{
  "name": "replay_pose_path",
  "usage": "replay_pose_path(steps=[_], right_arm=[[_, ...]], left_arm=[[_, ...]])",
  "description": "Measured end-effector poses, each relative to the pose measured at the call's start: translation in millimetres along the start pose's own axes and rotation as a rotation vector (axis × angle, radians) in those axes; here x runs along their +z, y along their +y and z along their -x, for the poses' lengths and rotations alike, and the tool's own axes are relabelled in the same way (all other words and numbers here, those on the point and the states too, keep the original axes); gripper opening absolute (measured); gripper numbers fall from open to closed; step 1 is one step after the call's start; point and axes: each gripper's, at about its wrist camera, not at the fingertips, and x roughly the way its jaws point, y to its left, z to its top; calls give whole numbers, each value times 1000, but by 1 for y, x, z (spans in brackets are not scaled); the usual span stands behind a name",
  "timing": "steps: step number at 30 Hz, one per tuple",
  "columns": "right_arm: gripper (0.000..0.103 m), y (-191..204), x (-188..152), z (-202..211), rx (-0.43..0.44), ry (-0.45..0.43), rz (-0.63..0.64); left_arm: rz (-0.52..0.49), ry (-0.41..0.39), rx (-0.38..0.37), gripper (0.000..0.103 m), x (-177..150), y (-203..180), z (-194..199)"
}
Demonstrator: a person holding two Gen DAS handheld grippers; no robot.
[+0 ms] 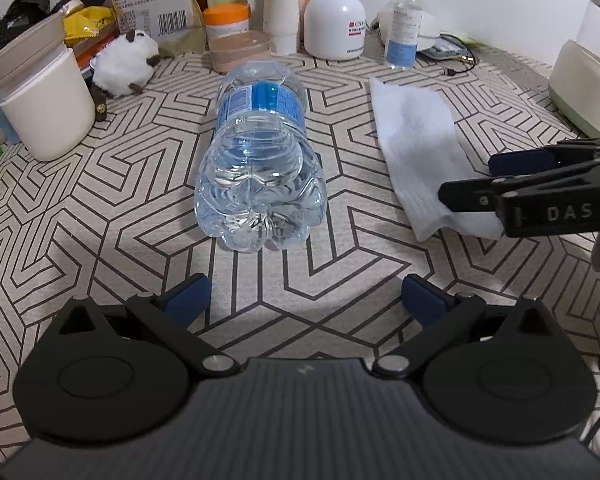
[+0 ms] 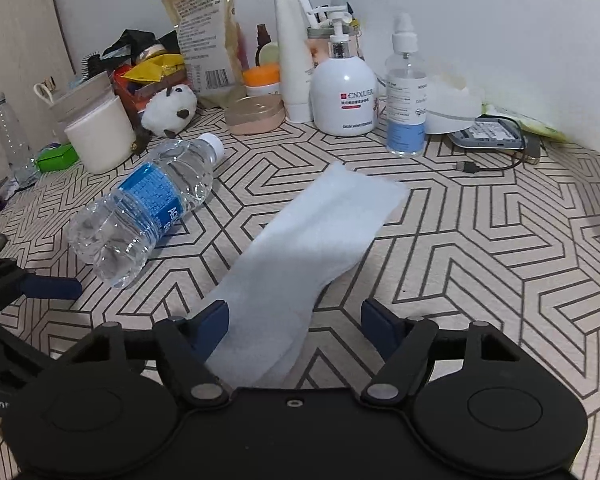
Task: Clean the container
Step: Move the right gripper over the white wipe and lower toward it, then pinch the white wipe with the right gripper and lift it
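Note:
A clear plastic water bottle (image 1: 260, 152) with a blue label and white cap lies on its side on the patterned table, its base toward my left gripper (image 1: 306, 300). That gripper is open and empty, a little short of the base. A white wipe (image 1: 416, 148) lies flat to the bottle's right. My right gripper (image 2: 294, 326) is open, its jaws astride the wipe's (image 2: 300, 248) near end. In the right wrist view the bottle (image 2: 148, 204) lies left of the wipe. The right gripper shows in the left wrist view (image 1: 480, 184), over the wipe's near corner.
Along the back wall stand a white lotion pump bottle (image 2: 344, 96), a spray bottle (image 2: 406, 108), a tube, jars, a food pouch (image 2: 206, 40) and a plush toy (image 2: 170, 114). A white cup (image 1: 46, 108) stands at left, a kettle (image 1: 592, 68) at right. A cable (image 2: 496, 164) lies at back right.

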Motion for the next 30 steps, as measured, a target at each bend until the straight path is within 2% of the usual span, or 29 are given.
replay_pose_path(steps=[4, 24, 26, 27, 30], right_arm=[[80, 14, -4, -3, -60, 12, 90], [79, 19, -6, -1, -58, 3, 85], [78, 19, -6, 0, -54, 1, 88], [73, 19, -7, 0, -52, 0, 90], [69, 22, -3, -2, -43, -2, 88]], left_arm=[[3, -15, 4, 103, -2, -1, 0], [-9, -31, -7, 103, 4, 4, -3], [-13, -37, -6, 103, 0, 1, -2], [-16, -41, -6, 103, -4, 0, -1], [-20, -43, -5, 103, -6, -1, -1]])
